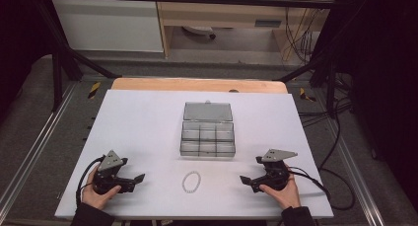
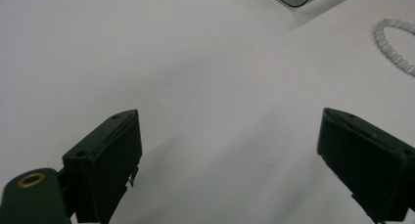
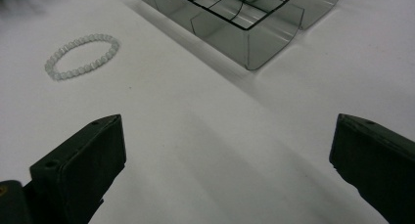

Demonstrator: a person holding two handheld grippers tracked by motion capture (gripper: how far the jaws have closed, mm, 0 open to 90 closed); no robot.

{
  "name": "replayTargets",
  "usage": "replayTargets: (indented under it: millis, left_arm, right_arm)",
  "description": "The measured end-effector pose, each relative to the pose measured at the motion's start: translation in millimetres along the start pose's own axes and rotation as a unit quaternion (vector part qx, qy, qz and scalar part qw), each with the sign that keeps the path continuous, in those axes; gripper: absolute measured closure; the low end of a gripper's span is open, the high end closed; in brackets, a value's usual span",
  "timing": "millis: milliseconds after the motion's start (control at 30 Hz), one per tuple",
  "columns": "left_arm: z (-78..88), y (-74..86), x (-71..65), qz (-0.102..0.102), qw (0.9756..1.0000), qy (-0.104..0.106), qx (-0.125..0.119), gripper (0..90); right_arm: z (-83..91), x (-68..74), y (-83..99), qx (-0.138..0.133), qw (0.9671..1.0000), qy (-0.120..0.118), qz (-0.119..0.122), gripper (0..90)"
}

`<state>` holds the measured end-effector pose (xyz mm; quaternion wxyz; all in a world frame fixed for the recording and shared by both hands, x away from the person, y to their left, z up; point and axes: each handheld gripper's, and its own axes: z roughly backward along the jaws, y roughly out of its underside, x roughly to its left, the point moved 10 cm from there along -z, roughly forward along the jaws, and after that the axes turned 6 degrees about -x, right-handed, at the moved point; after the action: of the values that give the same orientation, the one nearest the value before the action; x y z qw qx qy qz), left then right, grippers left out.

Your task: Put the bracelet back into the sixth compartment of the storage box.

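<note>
White table (image 1: pixel 148 117), pale bead bracelet (image 1: pixel 191 181) lying flat near the front edge, about midway between the two grippers and just in front of the clear plastic box (image 1: pixel 207 140), apart from it. Box sits mid-table with its lid folded back flat behind it; compartments look empty as far as can be told. Likely job: bracelet into a compartment. Risks, as a guess: the bracelet is a loose, low loop, so jaws coming in too high would close on nothing, and jaws scraping the surface could push the beads along instead of catching them; pinching one side only may let the loop swing and snag on a divider or the front wall; a knock from the jaws could slide the light box. The two grippers could also crowd each other if both go for the middle. Left gripper (image 1: pixel 132 181) rests on the table at the near left, jaws wide apart, nothing between them, aimed toward the bracelet (image 2: pixel 394 44). Right gripper (image 1: pixel 249 180) at the near right, jaws likewise spread wide and empty, with the bracelet (image 3: pixel 81 56) and the box (image 3: pixel 235 23) ahead.
</note>
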<state>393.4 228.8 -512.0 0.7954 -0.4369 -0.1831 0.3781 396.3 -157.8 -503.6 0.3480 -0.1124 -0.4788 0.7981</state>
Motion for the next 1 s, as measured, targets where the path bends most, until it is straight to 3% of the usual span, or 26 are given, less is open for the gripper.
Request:
replayTargets:
  millis: [1000]
  left_arm:
    - [2.0, 0.6, 2.5, 0.004, 1.0000, -0.004, -0.002, 8.3]
  right_arm:
    - [-29.3, 38.9, -15.0, 0.015, 0.9996, -0.008, 0.021, 0.9]
